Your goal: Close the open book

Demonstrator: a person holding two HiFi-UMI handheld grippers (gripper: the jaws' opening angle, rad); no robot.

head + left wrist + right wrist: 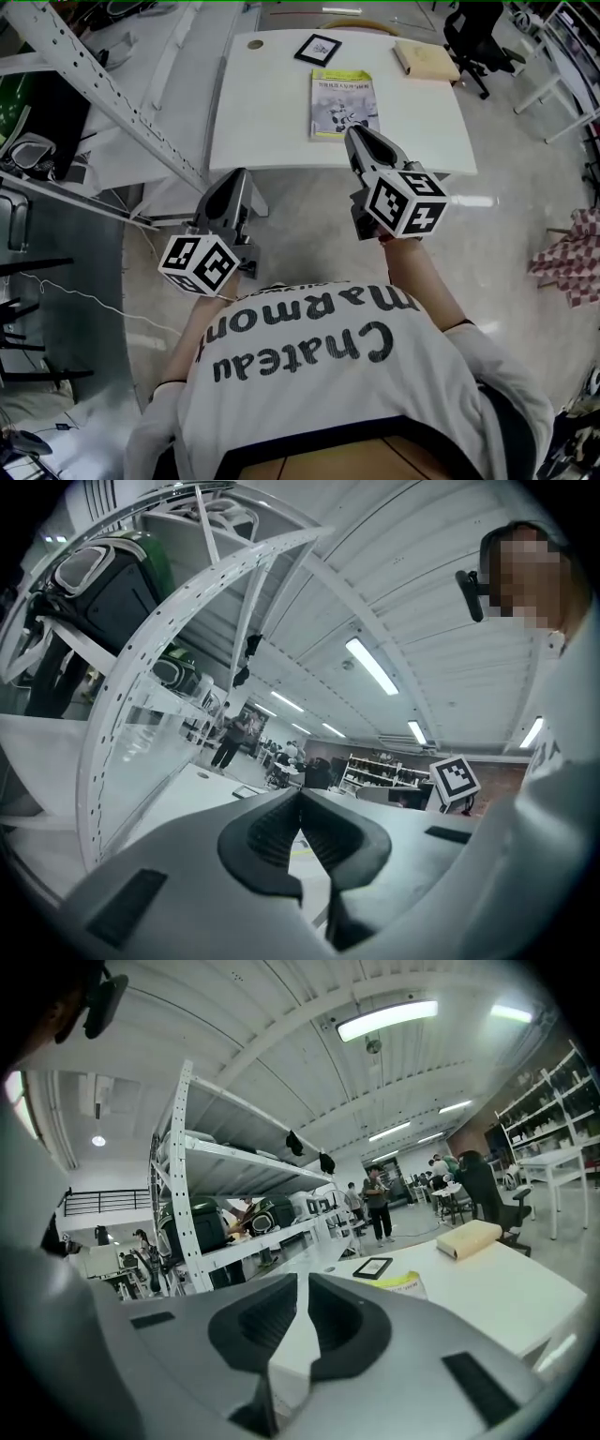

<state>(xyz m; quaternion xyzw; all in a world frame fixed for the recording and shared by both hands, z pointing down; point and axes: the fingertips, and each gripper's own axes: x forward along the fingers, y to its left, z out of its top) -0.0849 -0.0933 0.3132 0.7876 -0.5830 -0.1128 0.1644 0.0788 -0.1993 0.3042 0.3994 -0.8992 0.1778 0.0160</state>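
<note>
1. White table stands on a pale floor. The metal rack to its left holds dark cases.
2. The book lies closed at mid-table with its yellow-green cover up. Its print is too small to read.
3. The person's shirt reads "Chateau Marmon…".
4. The left gripper hangs short of the table, jaws together and empty.
5. The right gripper has its jaws all but touching, holding nothing, with the tip over the book's near edge.

Table: book, tan box, marker card
</note>
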